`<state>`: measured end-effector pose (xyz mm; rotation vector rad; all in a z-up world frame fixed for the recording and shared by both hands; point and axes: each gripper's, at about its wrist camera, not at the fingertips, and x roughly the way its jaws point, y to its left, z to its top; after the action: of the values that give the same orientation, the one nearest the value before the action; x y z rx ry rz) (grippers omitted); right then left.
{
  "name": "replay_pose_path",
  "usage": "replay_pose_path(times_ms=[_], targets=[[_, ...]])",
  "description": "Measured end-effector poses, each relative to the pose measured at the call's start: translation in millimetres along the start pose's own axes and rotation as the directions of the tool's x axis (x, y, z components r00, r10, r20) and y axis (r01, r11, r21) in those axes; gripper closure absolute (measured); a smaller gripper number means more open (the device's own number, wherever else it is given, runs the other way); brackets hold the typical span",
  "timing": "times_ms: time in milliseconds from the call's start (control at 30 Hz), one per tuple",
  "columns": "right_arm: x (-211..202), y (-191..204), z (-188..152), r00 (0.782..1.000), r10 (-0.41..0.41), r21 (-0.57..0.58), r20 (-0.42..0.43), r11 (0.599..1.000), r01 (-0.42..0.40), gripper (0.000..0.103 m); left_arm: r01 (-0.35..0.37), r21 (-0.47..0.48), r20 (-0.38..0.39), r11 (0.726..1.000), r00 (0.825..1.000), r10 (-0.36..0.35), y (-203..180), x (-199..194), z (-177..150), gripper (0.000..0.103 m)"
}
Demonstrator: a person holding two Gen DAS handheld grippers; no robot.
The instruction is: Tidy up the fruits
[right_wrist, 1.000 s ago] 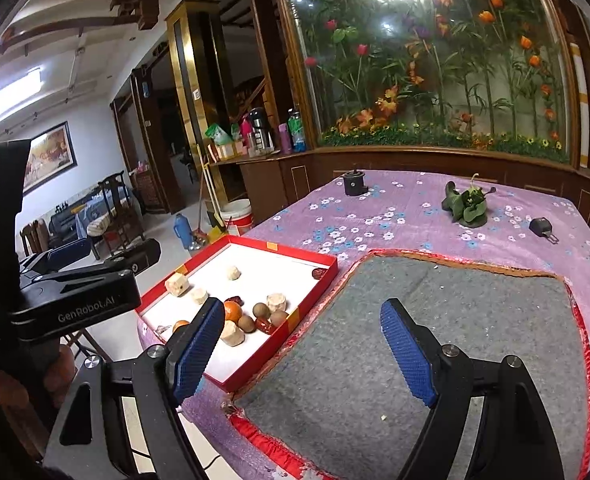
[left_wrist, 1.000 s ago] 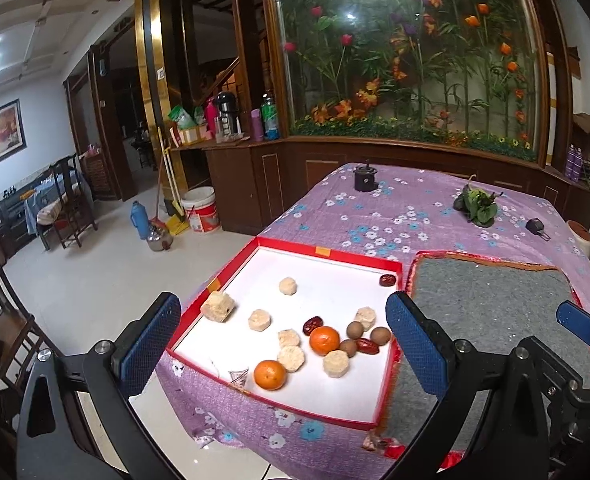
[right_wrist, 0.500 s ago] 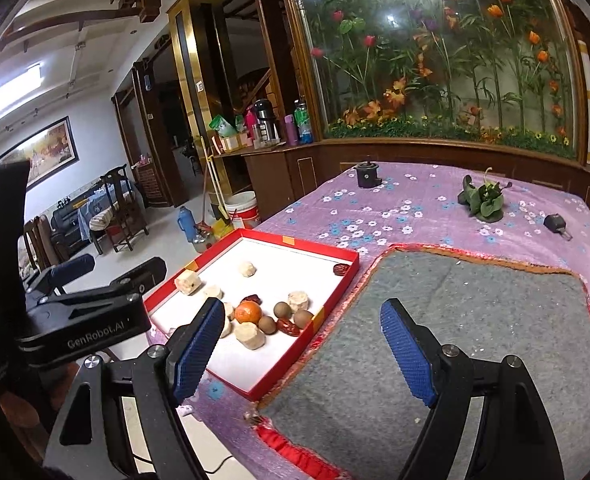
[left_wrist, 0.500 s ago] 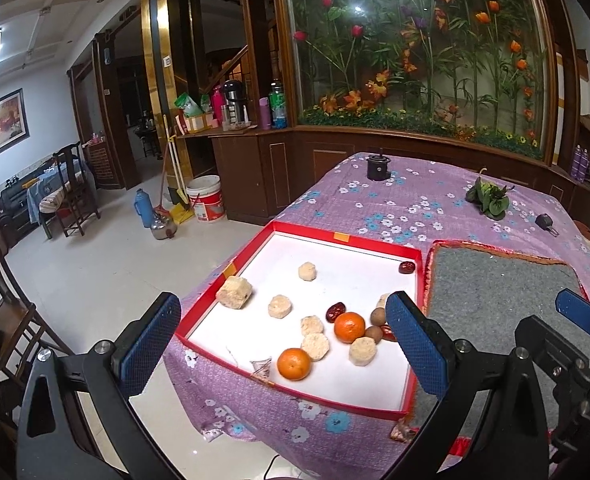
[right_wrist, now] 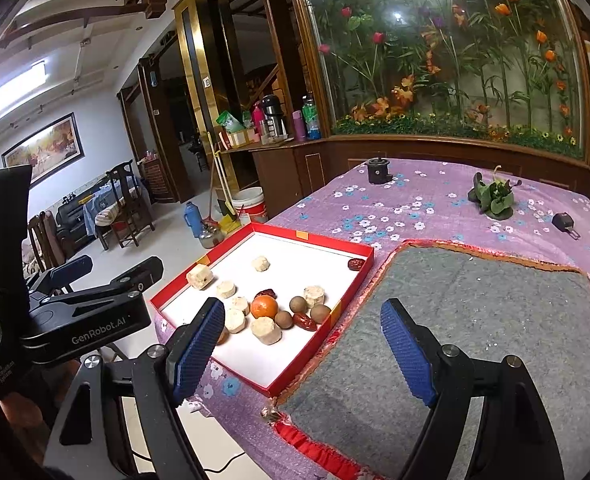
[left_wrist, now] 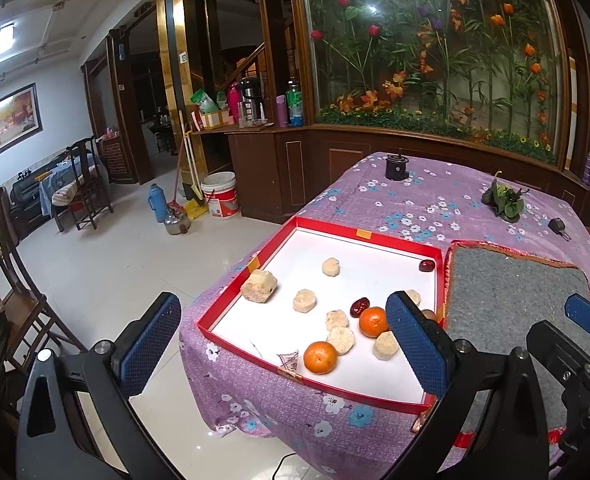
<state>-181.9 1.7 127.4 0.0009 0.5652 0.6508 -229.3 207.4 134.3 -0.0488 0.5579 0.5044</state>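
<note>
A red tray (left_wrist: pixel 359 235) with a white floor sits at the table's near left corner. It holds two oranges (left_wrist: pixel 321 357) (left_wrist: pixel 373 321), red dates (left_wrist: pixel 359 307), brown longans (right_wrist: pixel 298 304) and several beige cakes (left_wrist: pixel 258 286). One date (left_wrist: pixel 427 265) lies apart in the far right corner. A grey mat (right_wrist: pixel 475 320) lies right of the tray. My left gripper (left_wrist: pixel 283 344) hovers open before the tray's near edge, holding nothing. My right gripper (right_wrist: pixel 303 350) stands open over the mat's near left corner, also holding nothing. The left gripper (right_wrist: pixel 107 270) shows at the left of the right wrist view.
The purple flowered cloth (left_wrist: pixel 415 200) carries a small black stand (left_wrist: pixel 396 168), a green leafy sprig (left_wrist: pixel 505 200) and a small black object (left_wrist: pixel 559 226) at the far end. Left of the table are tiled floor, a white bucket (left_wrist: pixel 219 194) and wooden chairs (left_wrist: pixel 87 184).
Both grippers have drifted a little to the left, so the tray and mat sit further right in each view. Both jaws stayed open and nothing in the tray moved.
</note>
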Motion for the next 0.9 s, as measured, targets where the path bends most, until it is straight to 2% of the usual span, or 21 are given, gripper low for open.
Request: replay_pose_path(times_ms=[900], targets=[[3, 12, 4, 1.0, 0.001, -0.019, -0.003, 1.0, -0.001, 0.021, 0.04, 0.001, 0.022, 0.999, 0.999, -0.04, 10, -14, 0, 0.0]])
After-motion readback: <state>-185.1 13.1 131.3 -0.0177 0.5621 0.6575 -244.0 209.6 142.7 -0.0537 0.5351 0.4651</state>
